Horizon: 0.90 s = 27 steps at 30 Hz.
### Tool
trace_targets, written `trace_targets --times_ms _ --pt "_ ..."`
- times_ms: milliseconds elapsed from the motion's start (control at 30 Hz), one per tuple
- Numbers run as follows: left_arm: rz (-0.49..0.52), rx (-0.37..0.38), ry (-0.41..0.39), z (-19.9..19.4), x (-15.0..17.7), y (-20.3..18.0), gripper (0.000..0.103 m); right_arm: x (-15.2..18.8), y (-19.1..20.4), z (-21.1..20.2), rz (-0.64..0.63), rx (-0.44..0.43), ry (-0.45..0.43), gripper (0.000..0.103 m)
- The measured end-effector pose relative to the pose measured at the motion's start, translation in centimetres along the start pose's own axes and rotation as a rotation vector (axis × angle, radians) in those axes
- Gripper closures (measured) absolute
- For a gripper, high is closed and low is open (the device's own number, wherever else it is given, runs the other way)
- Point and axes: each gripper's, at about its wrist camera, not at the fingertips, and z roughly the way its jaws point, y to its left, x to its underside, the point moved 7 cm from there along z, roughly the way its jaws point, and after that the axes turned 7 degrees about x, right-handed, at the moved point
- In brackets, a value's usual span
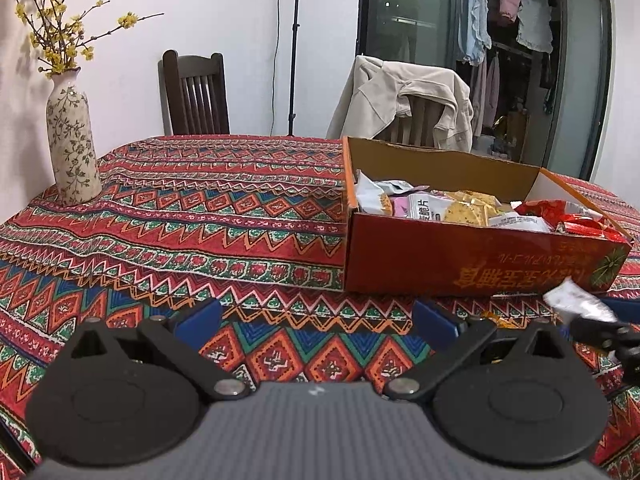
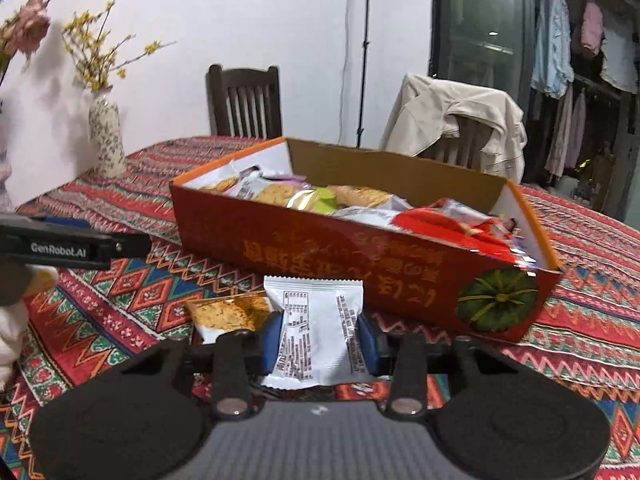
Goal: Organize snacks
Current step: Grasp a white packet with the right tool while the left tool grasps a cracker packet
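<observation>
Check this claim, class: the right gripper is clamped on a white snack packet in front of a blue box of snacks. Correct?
Not quite: the box is red, not blue, as the right wrist view shows. The right gripper is indeed clamped on the white snack packet in front of it.

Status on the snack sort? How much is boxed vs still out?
Done: most packets already lie in the red box. In hand: the right tool is shut on a white packet, not yet boxed. Left: an orange cracker packet on the tablecloth. The left tool is open, empty.
</observation>
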Motion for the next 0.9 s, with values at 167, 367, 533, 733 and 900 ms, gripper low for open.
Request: trace_targets --times_ms 167,367,533,733,900 --pt "0.069 -0.027 0.019 -0.1 -0.1 -1.5 0.0 0.5 -3.2 -0.7 0.06 0.071 -0.018 0.064" --pt "0.067 0.0 0.058 -0.5 -0.3 -5.1 0.0 1.3 -6.0 -0.8 0.164 0.095 -0.036 0.063" --pt "0.044 -0.032 0.102 0.5 -0.1 -8.2 0.0 1.7 -6.2 -0.9 0.167 0.106 -0.044 0.062" --pt "0.014 -0.09 0.174 2.8 0.7 -11.3 0.0 1.8 -6.6 -1.0 0.197 0.11 -0.049 0.062" --pt "0.013 -0.147 0.198 4.3 1.8 -12.7 0.0 2.0 -6.7 -1.1 0.204 0.117 -0.045 0.062"
